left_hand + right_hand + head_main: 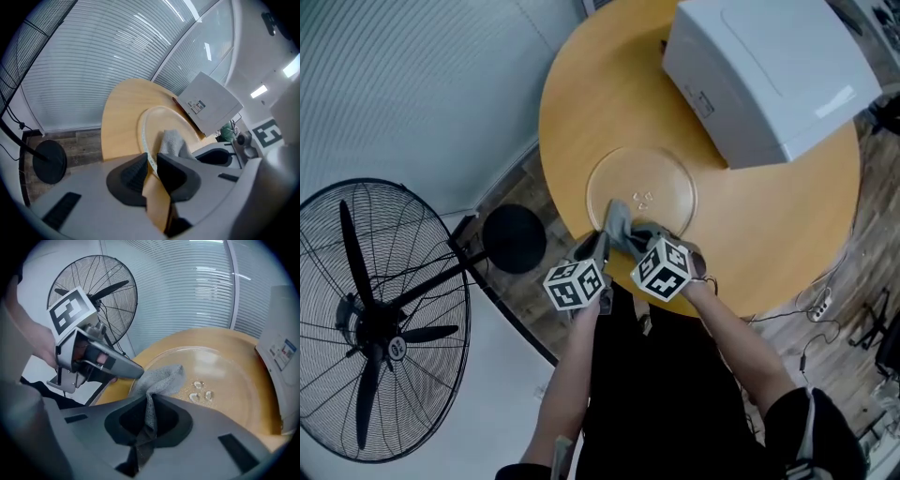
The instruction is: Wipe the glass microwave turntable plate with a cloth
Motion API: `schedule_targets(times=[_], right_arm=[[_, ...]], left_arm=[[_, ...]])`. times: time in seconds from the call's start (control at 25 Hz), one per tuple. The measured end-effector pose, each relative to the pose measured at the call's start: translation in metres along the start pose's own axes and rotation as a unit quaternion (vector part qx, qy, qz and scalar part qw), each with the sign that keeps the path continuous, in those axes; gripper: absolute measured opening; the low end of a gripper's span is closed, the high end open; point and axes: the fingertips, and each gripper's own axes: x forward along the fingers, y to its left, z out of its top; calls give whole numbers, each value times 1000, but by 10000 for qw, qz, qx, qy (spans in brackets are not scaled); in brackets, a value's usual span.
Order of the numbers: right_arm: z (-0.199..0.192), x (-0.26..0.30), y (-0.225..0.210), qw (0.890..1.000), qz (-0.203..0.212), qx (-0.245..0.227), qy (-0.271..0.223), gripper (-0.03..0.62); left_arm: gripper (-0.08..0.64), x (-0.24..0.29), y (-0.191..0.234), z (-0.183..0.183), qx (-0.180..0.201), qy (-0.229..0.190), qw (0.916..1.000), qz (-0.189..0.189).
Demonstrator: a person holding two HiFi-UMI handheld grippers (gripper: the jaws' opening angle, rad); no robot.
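Wiping step: left tongs clamp the plate rim, right tongs clamp the cloth on its near edge; next, sweep cloth across the glass centre

Grey cloth, clear glass plate, tan table, white microwave, black fan

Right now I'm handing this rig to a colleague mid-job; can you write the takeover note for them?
Left tongs: shut on the near rim of the glass plate, steadying it.
Right tongs: shut on the grey cloth, whose free end lies on the plate near that rim.
The plate lies flat on the round wooden table, beside a white appliance.
Done: both grips are set; how much is wiped cannot be told.
Left: sweep the cloth across the rest of the plate.
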Motion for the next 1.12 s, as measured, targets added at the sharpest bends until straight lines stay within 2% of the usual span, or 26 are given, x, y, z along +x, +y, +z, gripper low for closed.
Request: schedule_targets(times=[0.2, 0.36, 0.6, 0.84, 1.0, 1.12], right_arm=[[-22, -12, 5, 9996, 49, -272, 69, 24], [-41, -26, -3, 9993, -92, -316, 168, 25], [-59, -47, -49, 9990, -394, 175, 75, 28], [-57, -62, -107, 9924, -1000, 712, -107, 28], [-41, -60, -130, 9868, -1414, 759, -241, 28], [-27, -53, -143, 9850, -1508, 770, -328, 26]], left_arm=[[57, 0, 1, 0, -64, -5, 10000, 17], [57, 0, 0, 0, 29, 22, 10000, 13], [58, 0, 0, 0, 59, -1, 10000, 15], [58, 1, -1, 0, 92, 22, 10000, -31], [58, 0, -1, 0, 104, 6, 9999, -24], [58, 0, -1, 0, 95, 29, 9999, -52]])
